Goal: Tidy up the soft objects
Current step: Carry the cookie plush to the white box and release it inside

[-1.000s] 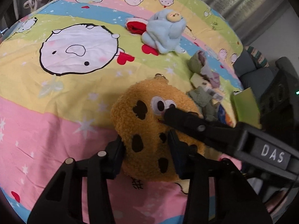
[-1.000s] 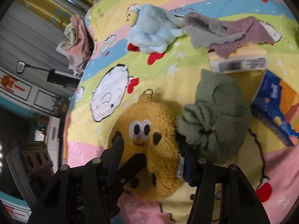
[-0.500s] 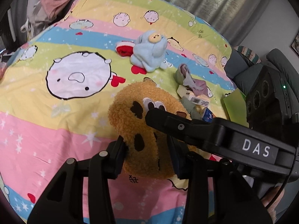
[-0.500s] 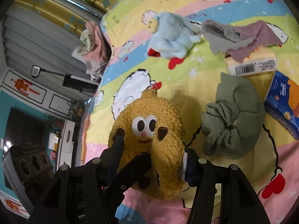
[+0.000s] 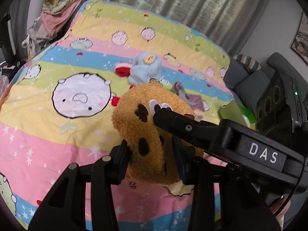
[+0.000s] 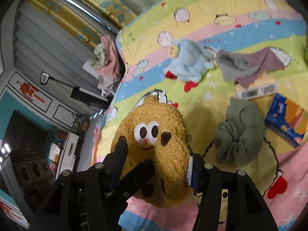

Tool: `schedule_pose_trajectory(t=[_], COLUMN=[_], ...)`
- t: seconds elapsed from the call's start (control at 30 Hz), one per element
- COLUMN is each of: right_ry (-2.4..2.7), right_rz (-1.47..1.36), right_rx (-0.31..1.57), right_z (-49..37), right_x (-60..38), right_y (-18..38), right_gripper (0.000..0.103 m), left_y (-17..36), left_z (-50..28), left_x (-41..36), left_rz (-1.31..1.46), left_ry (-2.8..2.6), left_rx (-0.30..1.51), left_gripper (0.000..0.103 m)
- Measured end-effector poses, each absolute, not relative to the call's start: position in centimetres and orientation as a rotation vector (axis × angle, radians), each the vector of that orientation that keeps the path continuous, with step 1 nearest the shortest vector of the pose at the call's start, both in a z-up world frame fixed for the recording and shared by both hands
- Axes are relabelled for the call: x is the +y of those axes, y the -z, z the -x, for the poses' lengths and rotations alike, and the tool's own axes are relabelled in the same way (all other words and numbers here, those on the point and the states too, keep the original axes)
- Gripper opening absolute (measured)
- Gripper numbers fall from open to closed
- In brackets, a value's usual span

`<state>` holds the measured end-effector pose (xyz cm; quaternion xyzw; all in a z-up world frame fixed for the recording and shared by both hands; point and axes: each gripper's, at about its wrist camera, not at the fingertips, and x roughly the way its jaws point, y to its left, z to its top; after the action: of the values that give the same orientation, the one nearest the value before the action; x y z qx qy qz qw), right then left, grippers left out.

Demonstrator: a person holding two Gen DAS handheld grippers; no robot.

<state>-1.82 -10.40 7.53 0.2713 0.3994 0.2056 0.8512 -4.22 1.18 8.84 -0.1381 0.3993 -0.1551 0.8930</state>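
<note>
hand-held gripper [image 6: 154, 165], fuzzy orange plush [image 6: 154, 134], embroidered eyes

Tan, brown-spotted plush [image 6: 163, 134]; striped bedsheet [image 5: 57, 134]

Soft, even indoor light — colours on the bedspread [image 5: 80, 130] read bright, with no harsh glare. A faint shadow lies beside the green cloth bundle [image 6: 238, 134]. Both fisheye views bend strongly toward black corners. The blue plush [image 5: 146, 69] is smeared by motion blur — edges farther out look soft too
</note>
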Motion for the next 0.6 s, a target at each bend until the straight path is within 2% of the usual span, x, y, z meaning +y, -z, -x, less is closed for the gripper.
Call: schedule_pose_trajectory(t=[0.3, 0.6], right_ry=[-0.376, -0.263], right_rz=[-0.569, -0.643], right_rx=[0.717, 0.59], right_z=[3.4, 5.7], right_x=[-13.2, -21.1], right_y=[-10.8, -13.4], right_gripper=[0.059, 0.059], left_y=[-12.0, -15.3], left_z=[5.7, 5.1], left_x=[-0.8, -7.0], left_rz=[0.257, 0.145], left_ry=[0.346, 0.45], left_rx=[0.71, 0.643], left_gripper=[0.035, 0.034])
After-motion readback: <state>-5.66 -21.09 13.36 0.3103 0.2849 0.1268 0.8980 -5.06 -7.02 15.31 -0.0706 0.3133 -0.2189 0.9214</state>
